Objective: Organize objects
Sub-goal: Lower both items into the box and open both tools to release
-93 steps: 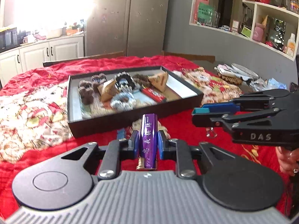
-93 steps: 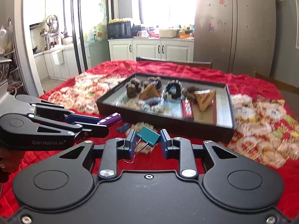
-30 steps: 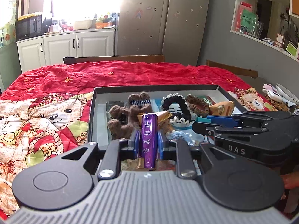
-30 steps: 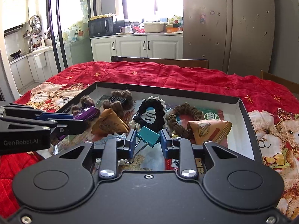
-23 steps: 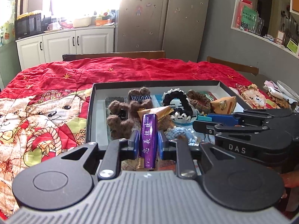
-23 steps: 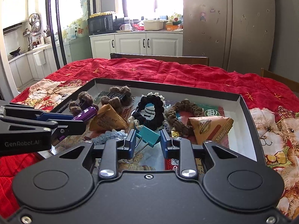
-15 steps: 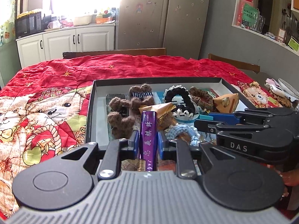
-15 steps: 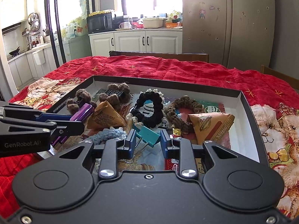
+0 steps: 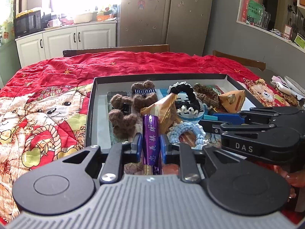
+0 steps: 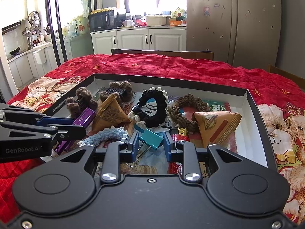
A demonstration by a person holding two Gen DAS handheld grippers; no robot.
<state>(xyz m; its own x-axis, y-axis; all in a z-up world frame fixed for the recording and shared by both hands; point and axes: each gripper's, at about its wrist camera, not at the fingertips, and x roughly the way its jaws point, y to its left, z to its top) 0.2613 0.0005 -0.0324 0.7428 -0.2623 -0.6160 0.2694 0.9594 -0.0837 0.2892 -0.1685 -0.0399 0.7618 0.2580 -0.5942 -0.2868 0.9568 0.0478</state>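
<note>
The shiny purple tube, pinched by the left gripper, now hangs over the black box mid-frame; the right gripper pinches a teal clip, ready to drop.

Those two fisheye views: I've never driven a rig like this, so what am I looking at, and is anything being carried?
No robot arm here: a person holds a two-finger gripper in each hand, each with a camera looking along its fingers. In the left view, the left gripper is shut on a purple tube. In the right view, the right gripper is shut on a teal binder clip. Each gripper also shows from the side in the other's view. Both hang over a dark box on a red quilt. The box holds hair scrunchies, brown fuzzy clips and triangular snack packets.
</note>
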